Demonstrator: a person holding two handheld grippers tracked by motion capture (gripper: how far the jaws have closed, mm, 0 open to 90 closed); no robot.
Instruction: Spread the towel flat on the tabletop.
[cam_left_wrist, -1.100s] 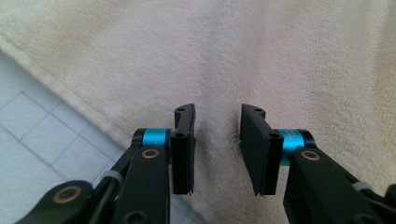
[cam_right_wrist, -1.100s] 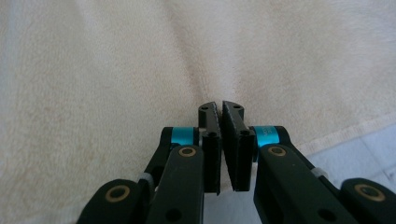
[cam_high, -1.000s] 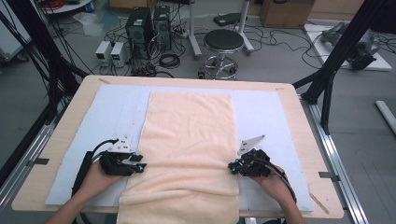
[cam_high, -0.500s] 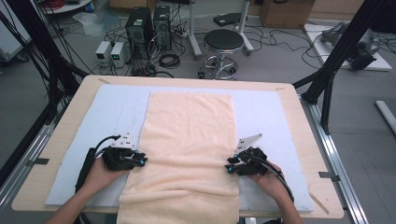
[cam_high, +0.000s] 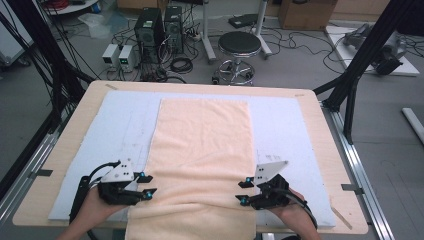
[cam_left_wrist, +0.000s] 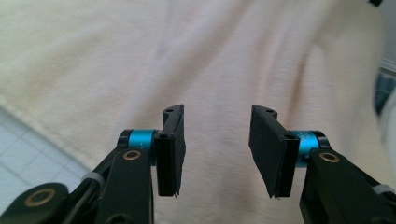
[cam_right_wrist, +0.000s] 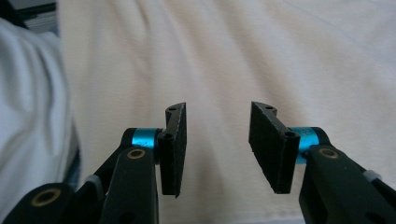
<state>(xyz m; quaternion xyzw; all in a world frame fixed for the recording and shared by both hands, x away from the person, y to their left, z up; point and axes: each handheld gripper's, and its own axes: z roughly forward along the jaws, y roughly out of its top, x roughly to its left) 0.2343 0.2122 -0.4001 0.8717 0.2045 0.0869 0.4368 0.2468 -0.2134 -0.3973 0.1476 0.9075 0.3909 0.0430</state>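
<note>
A cream towel (cam_high: 200, 145) lies lengthwise down the middle of a pale blue mat (cam_high: 125, 115), and its near end hangs over the table's front edge. My left gripper (cam_high: 145, 184) sits at the towel's left edge near the front, jaws open and pointing inward. My right gripper (cam_high: 243, 192) mirrors it at the towel's right edge, also open. In the left gripper view the towel (cam_left_wrist: 210, 56) spreads under the open left gripper (cam_left_wrist: 215, 149), with nothing between the jaws. The right gripper view has the towel (cam_right_wrist: 233, 46) beneath the open right gripper (cam_right_wrist: 217, 144).
The wooden table (cam_high: 320, 125) frames the mat. Beyond its far edge are a round stool (cam_high: 239, 45), computer boxes (cam_high: 160, 25) and cables on the floor. Black frame posts (cam_high: 360, 60) stand at the right and left. White cloth (cam_right_wrist: 28, 116) shows beside the right gripper.
Both grippers have slid inward toward the towel's side edges, the left one to the right and the right one slightly to the left. The towel lies as before.
</note>
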